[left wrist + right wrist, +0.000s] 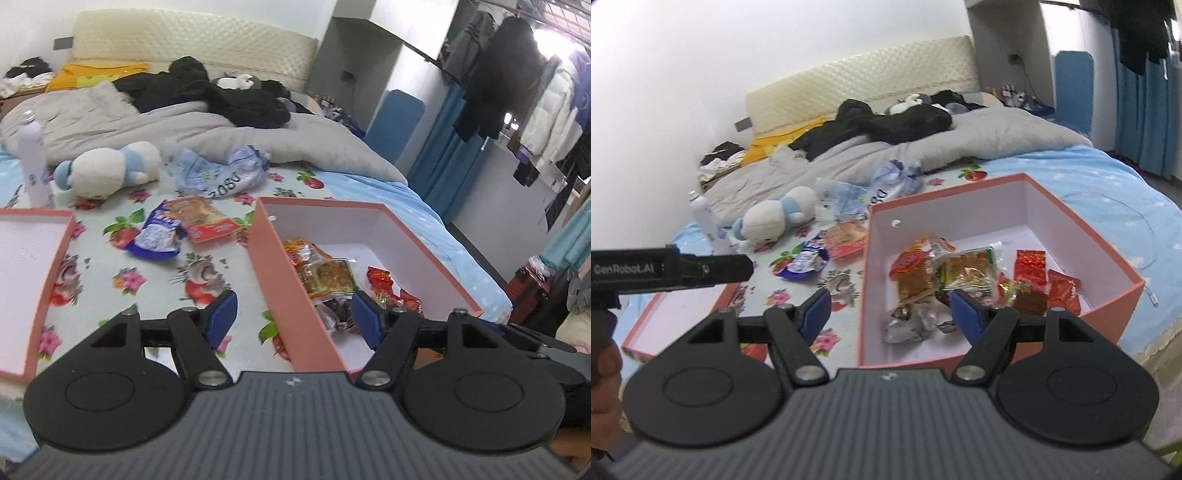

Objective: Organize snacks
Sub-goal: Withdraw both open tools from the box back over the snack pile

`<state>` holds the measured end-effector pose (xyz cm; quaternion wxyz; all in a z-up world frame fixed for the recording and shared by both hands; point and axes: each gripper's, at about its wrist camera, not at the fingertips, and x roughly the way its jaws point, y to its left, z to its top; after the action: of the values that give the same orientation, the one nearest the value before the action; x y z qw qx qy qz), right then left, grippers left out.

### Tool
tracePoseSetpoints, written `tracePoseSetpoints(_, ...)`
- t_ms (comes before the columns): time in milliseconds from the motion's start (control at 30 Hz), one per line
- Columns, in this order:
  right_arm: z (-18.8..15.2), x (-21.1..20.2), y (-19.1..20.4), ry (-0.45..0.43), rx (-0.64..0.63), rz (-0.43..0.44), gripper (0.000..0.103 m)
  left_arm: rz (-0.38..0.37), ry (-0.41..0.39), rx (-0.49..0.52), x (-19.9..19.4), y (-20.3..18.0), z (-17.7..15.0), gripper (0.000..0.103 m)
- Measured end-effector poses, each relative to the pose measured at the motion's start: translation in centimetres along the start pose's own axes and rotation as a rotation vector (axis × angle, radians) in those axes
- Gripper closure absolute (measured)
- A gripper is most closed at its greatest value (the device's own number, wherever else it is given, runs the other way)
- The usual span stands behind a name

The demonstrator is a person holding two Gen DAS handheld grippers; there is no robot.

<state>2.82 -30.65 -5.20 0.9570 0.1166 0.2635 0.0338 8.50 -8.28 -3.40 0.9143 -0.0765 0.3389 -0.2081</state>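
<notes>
Both claws empty, jaws standing wide with nothing between the blue pads. Landmark for all positions: the pink box point(1027, 295) on the bed.

Nearest: left claw point(293, 317) straddles the box's left wall, one pad outside over the floral sheet point(122, 266), the other over the box interior. Right claw point(890, 314) sits just short of the box's near-left corner, pointing into it.

Inside the box: a loose pile of packets point(945, 277) (orange, green-edged and red wrappers, plus a silvery one nearest the claw), bunched toward the near side; far half of the floor is bare.

Just beyond the box's left wall, still on the sheet: a blue-and-white packet point(159, 236) and an orange-red packet point(201, 218), touching or overlapping. The orange-red one's long axis runs roughly toward the box's far-left corner.

Judgement: these two are the remaining targets. They lie ahead and to the left of the left claw, on its outer side, so the left claw is the nearer one; the right would have to cross the box wall.

Left of the packets: the pink lid point(26, 280), open side up. Farther off: a plush toy point(107, 170), a crumpled bag point(221, 170).
</notes>
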Motion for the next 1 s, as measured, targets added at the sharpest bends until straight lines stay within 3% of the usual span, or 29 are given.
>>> tracePoseSetpoints(400,-1.8,-0.2,2.8,0.011,-0.051,0.059,0.030,0.102,-0.001,-0.043,-2.3,2.9,-2.2,0.029)
tracePoseSetpoints(1000,-3.7,2.2,6.2,0.046,-0.144,0.059,0.030,0.114,0.052,-0.119,0.5,7.9,-4.2,0.029)
